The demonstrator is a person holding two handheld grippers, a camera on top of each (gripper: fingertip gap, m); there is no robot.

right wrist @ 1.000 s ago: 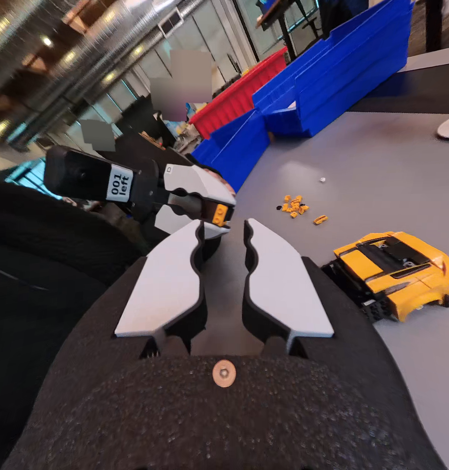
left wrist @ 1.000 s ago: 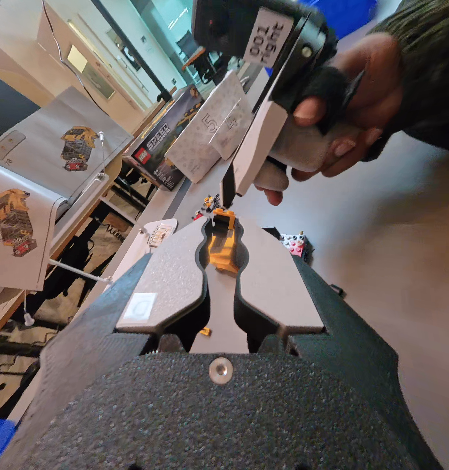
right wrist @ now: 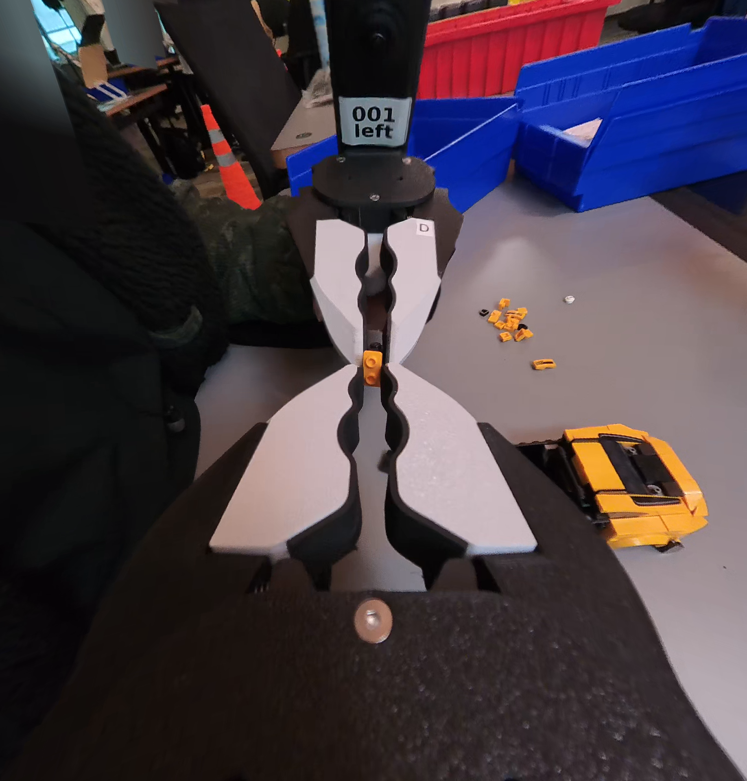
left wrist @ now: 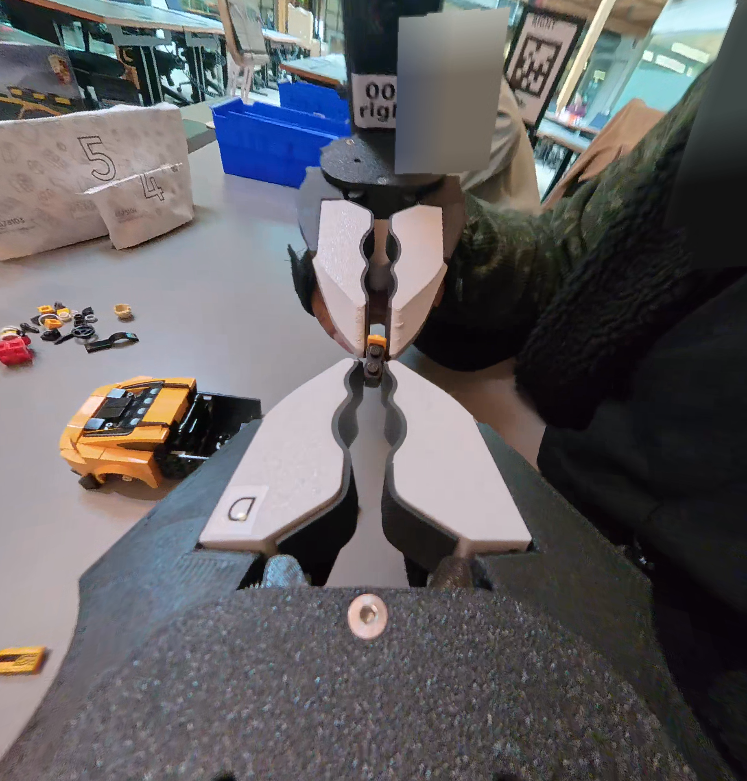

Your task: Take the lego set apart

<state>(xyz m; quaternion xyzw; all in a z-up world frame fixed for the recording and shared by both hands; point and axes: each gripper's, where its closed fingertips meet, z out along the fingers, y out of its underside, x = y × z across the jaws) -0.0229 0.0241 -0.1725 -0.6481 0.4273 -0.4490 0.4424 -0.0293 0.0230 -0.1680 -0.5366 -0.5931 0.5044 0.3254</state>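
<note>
My left gripper [left wrist: 372,374] and right gripper [left wrist: 374,344] meet tip to tip above the grey table [left wrist: 236,296]. Between them is a small lego piece: a black part [left wrist: 372,367] pinched in the left tips and an orange part [left wrist: 376,339] in the right tips. In the right wrist view my right gripper [right wrist: 372,376] is shut on the orange plate [right wrist: 372,368], and the left gripper [right wrist: 375,353] is shut on a black bit [right wrist: 377,346] behind it. The yellow and black lego car [left wrist: 126,427] sits on the table, also in the right wrist view [right wrist: 629,481].
Loose small parts [left wrist: 63,325] and a red piece [left wrist: 11,350] lie left of the car, a yellow tile [left wrist: 19,659] nearer. Numbered paper bags [left wrist: 88,181] and blue bins [right wrist: 617,126] stand behind. A pile of orange bits [right wrist: 511,321] lies on the table. My two grippers' fingertips are within a few centimetres of each other. The yellow tile [left wrist: 19,659] is about equally far from each gripper, around 20 centimeters. Seen from the right wrist view [right wrist: 543,363] as well.
The right gripper was open beside the left one; now it is shut and faces it tip to tip. Both views have swung round, and the piece between the tips looks smaller.
</note>
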